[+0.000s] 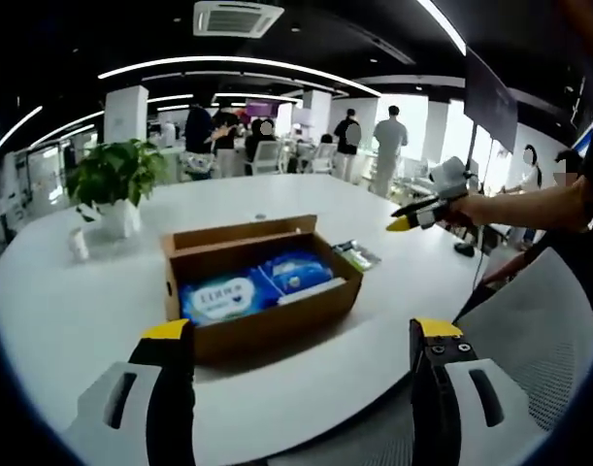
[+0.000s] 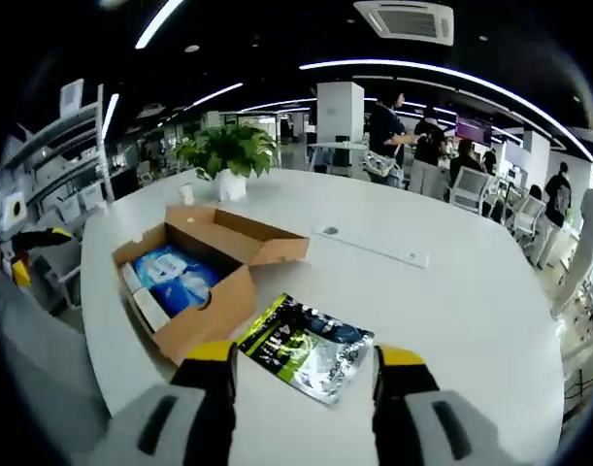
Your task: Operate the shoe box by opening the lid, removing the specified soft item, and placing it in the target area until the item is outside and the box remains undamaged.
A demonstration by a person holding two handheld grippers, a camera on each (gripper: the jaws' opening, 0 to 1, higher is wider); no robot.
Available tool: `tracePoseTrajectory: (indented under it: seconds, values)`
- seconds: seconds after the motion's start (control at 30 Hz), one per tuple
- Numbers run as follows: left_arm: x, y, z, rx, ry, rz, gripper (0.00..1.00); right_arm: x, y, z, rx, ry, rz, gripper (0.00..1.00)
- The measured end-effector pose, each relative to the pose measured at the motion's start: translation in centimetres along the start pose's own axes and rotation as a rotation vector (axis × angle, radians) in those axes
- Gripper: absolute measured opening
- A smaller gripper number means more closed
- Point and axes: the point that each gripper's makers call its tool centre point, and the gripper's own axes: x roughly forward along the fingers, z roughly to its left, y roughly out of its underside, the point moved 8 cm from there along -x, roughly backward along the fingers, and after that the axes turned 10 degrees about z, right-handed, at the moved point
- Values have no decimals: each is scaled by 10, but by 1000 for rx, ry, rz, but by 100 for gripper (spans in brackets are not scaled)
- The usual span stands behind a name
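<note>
Cardboard shoe box (image 1: 252, 282) sits open on the white round table (image 1: 73, 301), lid folded back, blue soft packs (image 1: 255, 283) inside it. Just beside the box lies a green-and-black packet (image 2: 308, 347), flat on the table. The left gripper (image 1: 301, 354) hovers short of the box, jaws spread wide, holding nothing. The right gripper (image 2: 306, 374) hangs over the packet, jaws likewise wide and empty. Beyond the box stands a potted plant (image 1: 112, 184).

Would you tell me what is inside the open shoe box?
Inside the box lie blue soft packs and a white edge beside them. Whatever sits beneath the packs is covered.
</note>
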Motion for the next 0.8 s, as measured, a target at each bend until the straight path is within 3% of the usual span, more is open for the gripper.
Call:
tracePoseTrajectory:
  seconds: [0.37, 0.53, 0.8]
  values:
    - [11, -8, 8, 13, 17, 9, 95, -22, -5, 24, -21, -16, -49, 66]
    - [17, -15, 17, -19, 33, 0, 94, -31, -5, 31, -11, -26, -63, 70]
    - [28, -25, 31, 33, 26, 25, 93, -45, -1, 41, -21, -36, -74, 77]
